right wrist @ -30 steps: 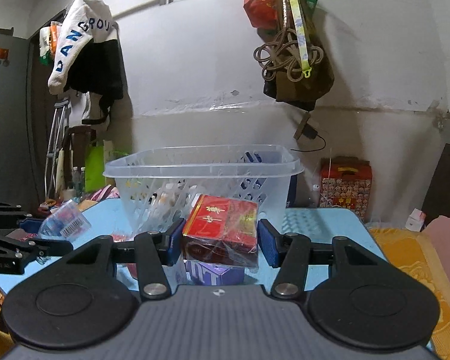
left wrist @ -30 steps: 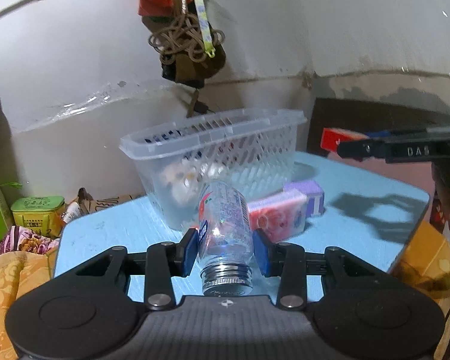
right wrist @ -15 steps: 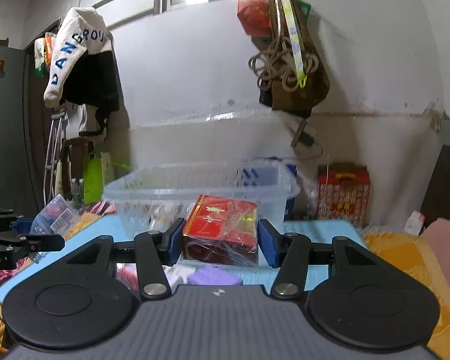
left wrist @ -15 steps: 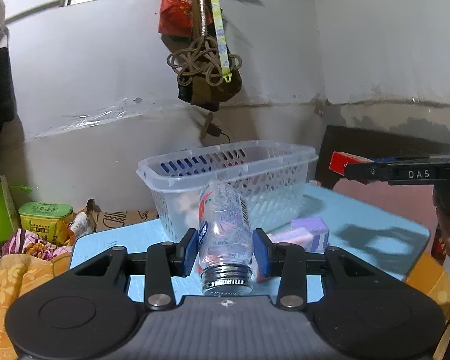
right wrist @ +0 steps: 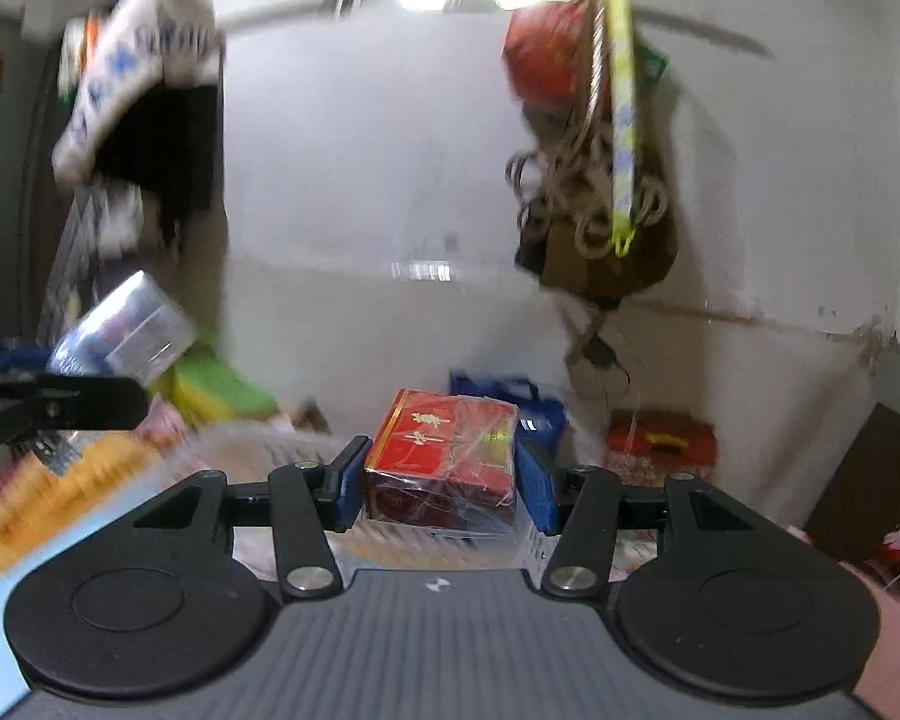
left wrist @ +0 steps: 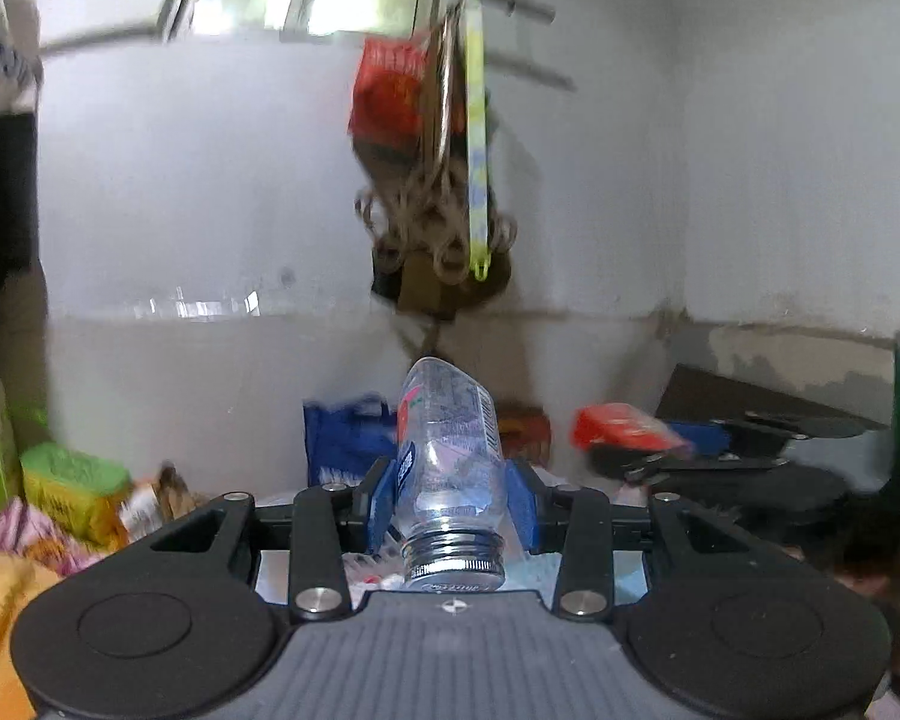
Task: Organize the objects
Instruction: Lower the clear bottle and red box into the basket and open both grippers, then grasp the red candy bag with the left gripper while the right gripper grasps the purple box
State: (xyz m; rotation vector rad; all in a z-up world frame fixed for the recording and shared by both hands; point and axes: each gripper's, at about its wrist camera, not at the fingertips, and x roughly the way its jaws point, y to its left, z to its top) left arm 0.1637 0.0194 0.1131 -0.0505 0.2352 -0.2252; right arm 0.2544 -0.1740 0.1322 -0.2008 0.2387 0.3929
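My left gripper (left wrist: 453, 495) is shut on a clear plastic bottle (left wrist: 447, 450) with a silver threaded neck that points back at the camera. My right gripper (right wrist: 441, 474) is shut on a red box wrapped in clear film (right wrist: 444, 456). Both are held high. The clear plastic basket (right wrist: 258, 450) shows only as a blurred rim just under the right gripper. In the right wrist view the left gripper and its bottle (right wrist: 123, 330) are at the left. In the left wrist view the right gripper with the red box (left wrist: 621, 429) is at the right.
A white wall is ahead with a hanging bundle of bags and rope (left wrist: 444, 204). A blue bag (left wrist: 345, 438) and a red carton (right wrist: 660, 438) stand at the wall's foot. Clothes hang at the left (right wrist: 144, 96). The blue table edge (right wrist: 6, 588) shows at lower left.
Both grippers have risen with their loads and the views tilted up. The basket and the table have dropped almost out of sight. The frames are now motion-blurred.
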